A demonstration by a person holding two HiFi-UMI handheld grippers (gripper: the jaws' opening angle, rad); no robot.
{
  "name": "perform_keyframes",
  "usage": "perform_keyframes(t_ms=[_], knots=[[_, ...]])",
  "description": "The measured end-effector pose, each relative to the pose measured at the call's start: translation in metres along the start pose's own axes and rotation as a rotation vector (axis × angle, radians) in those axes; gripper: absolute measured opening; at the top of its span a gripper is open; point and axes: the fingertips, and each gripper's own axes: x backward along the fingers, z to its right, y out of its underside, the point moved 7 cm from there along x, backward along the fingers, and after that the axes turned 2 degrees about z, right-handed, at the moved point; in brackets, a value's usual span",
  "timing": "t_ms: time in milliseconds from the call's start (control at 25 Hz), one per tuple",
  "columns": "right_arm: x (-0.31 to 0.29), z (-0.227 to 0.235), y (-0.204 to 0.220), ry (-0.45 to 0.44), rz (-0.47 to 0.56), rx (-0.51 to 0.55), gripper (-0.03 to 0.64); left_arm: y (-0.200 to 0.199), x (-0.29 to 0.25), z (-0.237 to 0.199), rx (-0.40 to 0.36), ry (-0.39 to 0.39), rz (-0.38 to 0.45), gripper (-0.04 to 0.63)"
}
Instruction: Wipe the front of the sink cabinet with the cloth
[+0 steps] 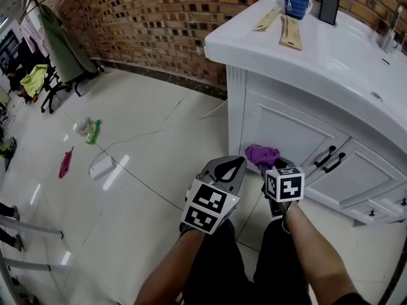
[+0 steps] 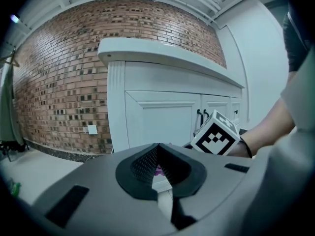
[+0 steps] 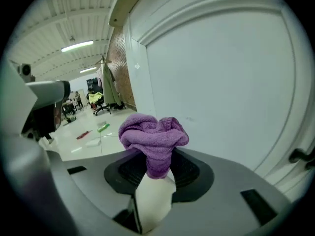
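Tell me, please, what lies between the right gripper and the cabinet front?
Only the purple cloth, pinched in the right gripper and bunched toward the cabinet door; the right gripper view shows it.

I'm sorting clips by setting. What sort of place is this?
Probably a mock bathroom corner in a large hall: a white sink cabinet stands against a brick wall, while office chairs and ceiling strip lights show beyond.

Blue mug (image 1: pixel 297 2) on sink cabinet top (image 1: pixel 332 51)
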Motion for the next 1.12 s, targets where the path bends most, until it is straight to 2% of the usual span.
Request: perform_keyframes(t_ms=[200,360,480,720,1120], knots=[[-0.044,-0.010,0.000,-0.087,-0.012,-0.187,0.143,0.004,-0.005,-0.014,0.012,-0.013,0.018,0.003],[-0.069,-0.016,0.003,-0.122,-0.021,-0.348,0.143,0.001,-0.007,-0.019,-0.004,-0.014,0.019,0.003],[-0.077,-0.014,0.003,-0.119,-0.004,-0.425,0.143,-0.002,-0.012,-0.023,-0.018,-0.017,0.014,0.003],[-0.056,0.012,0.016,-0.057,0.046,-0.441,0.143,-0.011,-0.020,-0.010,-0.023,0.000,0.023,0.003],[-0.004,0.065,0.052,0.046,0.056,-0.435,0.133,-0.011,-0.042,0.032,-0.001,0.062,0.011,0.003]])
